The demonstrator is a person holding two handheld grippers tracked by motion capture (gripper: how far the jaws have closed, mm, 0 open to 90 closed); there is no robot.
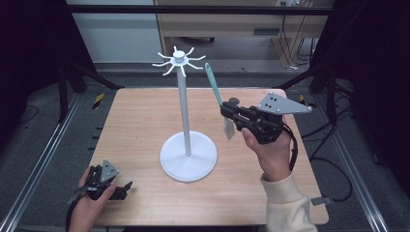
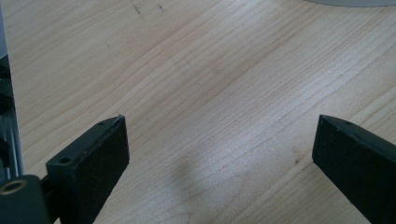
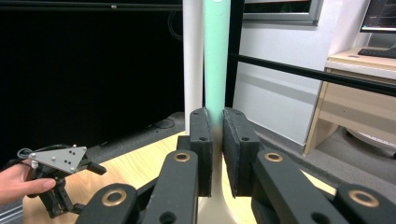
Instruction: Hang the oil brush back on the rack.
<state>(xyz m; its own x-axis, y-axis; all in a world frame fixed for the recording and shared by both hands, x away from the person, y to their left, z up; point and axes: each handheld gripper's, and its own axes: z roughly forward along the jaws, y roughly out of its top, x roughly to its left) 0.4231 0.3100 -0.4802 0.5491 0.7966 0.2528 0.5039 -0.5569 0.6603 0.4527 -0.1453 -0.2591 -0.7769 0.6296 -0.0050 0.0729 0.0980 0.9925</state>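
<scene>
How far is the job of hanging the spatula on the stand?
Done: the right gripper has the teal-handled spatula lifted off the table. In hand: it is held upright beside the white stand. Left: no hook holds it yet. The left gripper is open, low over the table.

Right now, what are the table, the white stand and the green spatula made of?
Table: looks like light wood, matte, with grain lines clear in the left gripper view, though it could be a wood-look surface.
Stand: smooth, plain white, probably painted metal or plastic; I can't tell which.
Spatula: its teal handle looks like smooth matte plastic or silicone, and its blade is pale.
</scene>
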